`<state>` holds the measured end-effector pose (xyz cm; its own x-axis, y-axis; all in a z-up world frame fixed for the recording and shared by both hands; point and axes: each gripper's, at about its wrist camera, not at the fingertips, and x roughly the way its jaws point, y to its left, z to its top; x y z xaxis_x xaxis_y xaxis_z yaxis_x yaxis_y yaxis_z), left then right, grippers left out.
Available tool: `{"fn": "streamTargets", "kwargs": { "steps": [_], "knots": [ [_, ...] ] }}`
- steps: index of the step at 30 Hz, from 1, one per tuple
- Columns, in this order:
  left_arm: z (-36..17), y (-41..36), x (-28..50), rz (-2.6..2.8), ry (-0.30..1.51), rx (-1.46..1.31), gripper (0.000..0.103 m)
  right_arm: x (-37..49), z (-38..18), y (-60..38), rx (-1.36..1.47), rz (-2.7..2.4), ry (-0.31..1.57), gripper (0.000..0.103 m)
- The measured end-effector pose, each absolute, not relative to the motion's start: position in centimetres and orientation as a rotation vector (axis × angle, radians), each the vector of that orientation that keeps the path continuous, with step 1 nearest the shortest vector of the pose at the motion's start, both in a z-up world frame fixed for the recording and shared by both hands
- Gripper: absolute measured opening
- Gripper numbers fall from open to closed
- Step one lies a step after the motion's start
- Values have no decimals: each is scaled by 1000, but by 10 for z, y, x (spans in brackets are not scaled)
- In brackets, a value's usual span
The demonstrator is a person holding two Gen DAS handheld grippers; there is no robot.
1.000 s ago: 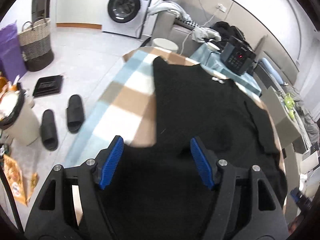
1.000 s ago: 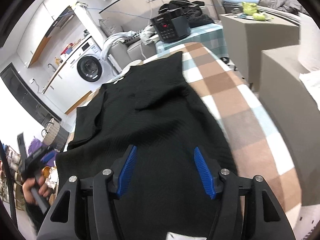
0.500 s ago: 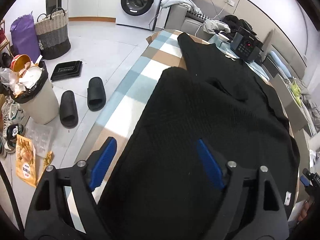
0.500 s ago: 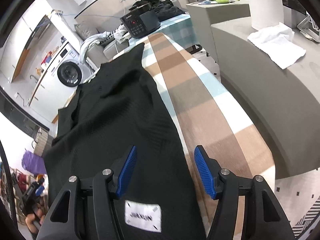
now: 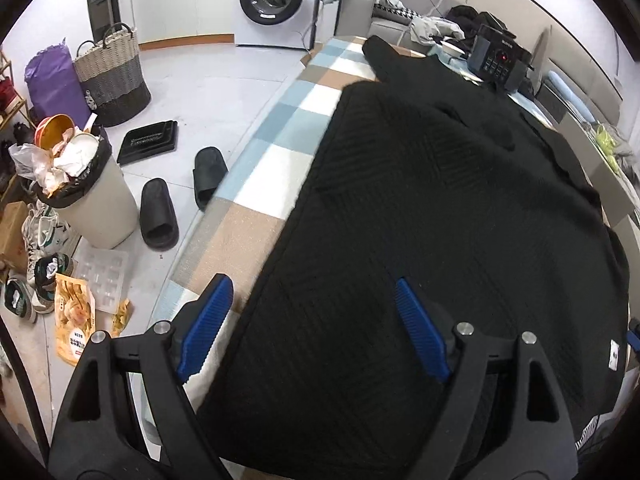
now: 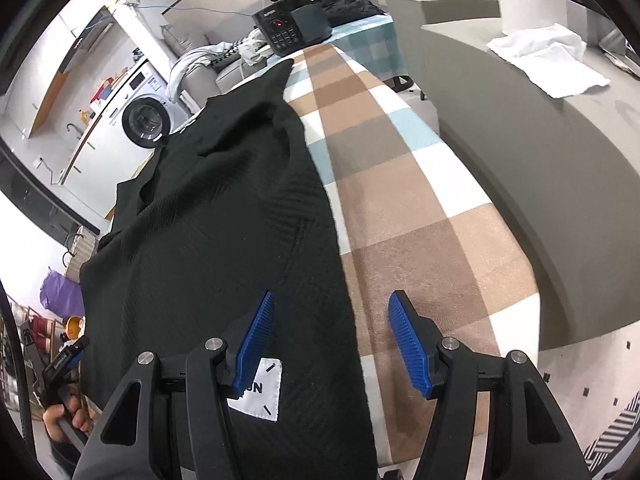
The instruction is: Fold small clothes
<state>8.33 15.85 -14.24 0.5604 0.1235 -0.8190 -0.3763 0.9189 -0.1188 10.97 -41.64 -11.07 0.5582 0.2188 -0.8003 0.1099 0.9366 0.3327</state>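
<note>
Both wrist views, one moment. My left tongs (image 5: 308, 322) are released, jaws spread wide over the near left edge of the black garment (image 5: 440, 220), gripping nothing; one pad (image 5: 206, 320) hangs over the checked blanket (image 5: 276, 160) and the other over cloth. My right tongs (image 6: 332, 338) are likewise released, straddling the garment's right edge: the inner pad (image 6: 256, 340) sits over the black knit just above its white label (image 6: 260, 394), the outer pad (image 6: 408, 340) over bare blanket (image 6: 400, 200). The garment (image 6: 224, 216) lies spread lengthwise along the blanket-covered surface, reaching towards the far end near the black appliance (image 6: 292, 28); a looser layer with a raised edge shows across its far half, so I judge that at most one rough lengthwise turn has been laid, though I cannot tell how many layers there are. No compact packet exists yet. Remaining, in my judgement: take the near hem at both corners, carry it towards the far end, then halve again and smooth. The floor beside holds slippers (image 5: 160, 216) and a bin (image 5: 88, 196), clear of the work.
</note>
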Motion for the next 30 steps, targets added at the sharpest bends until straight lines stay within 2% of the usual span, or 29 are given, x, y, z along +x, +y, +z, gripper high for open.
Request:
{"fn": "streamTargets", "kwargs": {
  "steps": [5, 8, 10, 11, 13, 18, 24, 30],
  "knots": [
    [-143, 150, 85, 285, 944, -264, 81, 116, -111, -406, 336, 100, 972, 57],
    [-142, 146, 84, 263, 942, -277, 81, 122, -112, -394, 291, 129, 975, 44],
    [-141, 145, 83, 253, 940, -286, 81, 126, -113, -387, 247, 124, 978, 16],
    [-141, 143, 83, 247, 940, -287, 81, 128, -114, -384, 237, 127, 985, 9],
    [-140, 141, 82, 240, 939, -293, 81, 131, -114, -383, 229, 126, 977, 6],
    [-138, 137, 81, 226, 951, -314, 81, 140, -90, -402, 291, 64, 846, 6],
    [-139, 137, 78, 227, 952, -317, 81, 157, -82, -411, 329, 51, 837, 6],
    [-141, 129, 79, 216, 952, -266, 81, 148, -89, -410, 318, 105, 869, 23]
  ]
}}
